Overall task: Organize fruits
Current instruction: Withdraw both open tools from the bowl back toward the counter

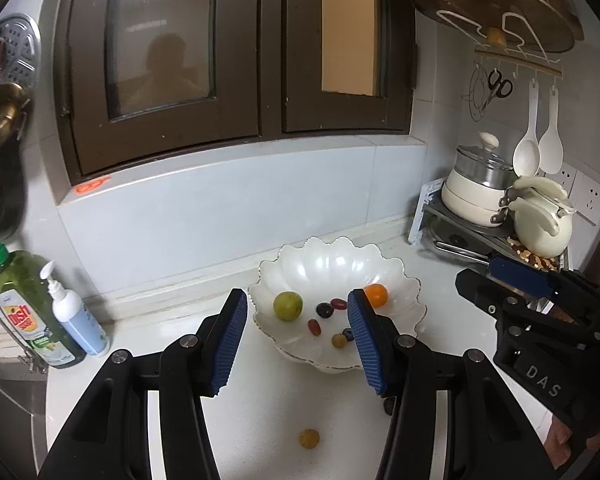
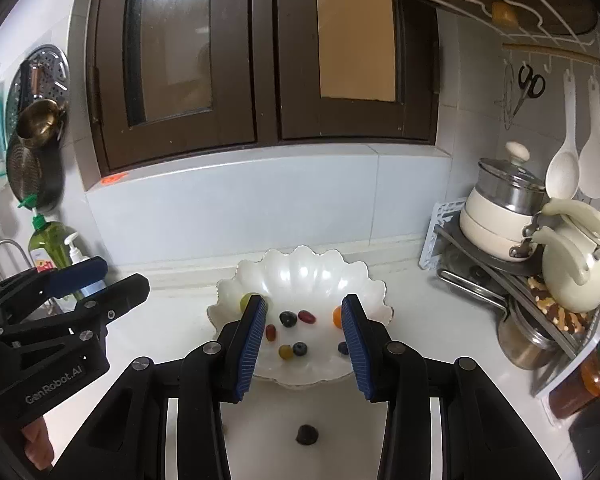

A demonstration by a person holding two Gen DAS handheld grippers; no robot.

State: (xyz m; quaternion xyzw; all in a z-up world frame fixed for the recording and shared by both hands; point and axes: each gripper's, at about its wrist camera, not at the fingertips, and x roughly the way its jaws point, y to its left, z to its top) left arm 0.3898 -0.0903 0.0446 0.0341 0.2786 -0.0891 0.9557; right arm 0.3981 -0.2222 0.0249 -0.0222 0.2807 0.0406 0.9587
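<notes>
A white scalloped bowl (image 1: 324,264) (image 2: 300,272) stands on the white counter and holds a green fruit (image 1: 287,306), an orange fruit (image 1: 376,294), dark and red grapes (image 1: 324,310) and a blueberry (image 2: 299,349). A yellowish grape (image 1: 309,438) lies on the counter in front of the bowl, between my left fingers. A dark fruit (image 2: 307,435) lies on the counter between my right fingers. My left gripper (image 1: 297,344) is open and empty above the counter. My right gripper (image 2: 304,348) is open and empty, held just before the bowl.
A green dish-soap bottle (image 1: 23,300) and a white pump bottle (image 1: 77,320) stand at the left by the sink. A rack with a pot (image 2: 500,208), a kettle (image 2: 576,264) and nuts stands at the right. A honey jar (image 2: 584,376) sits at far right.
</notes>
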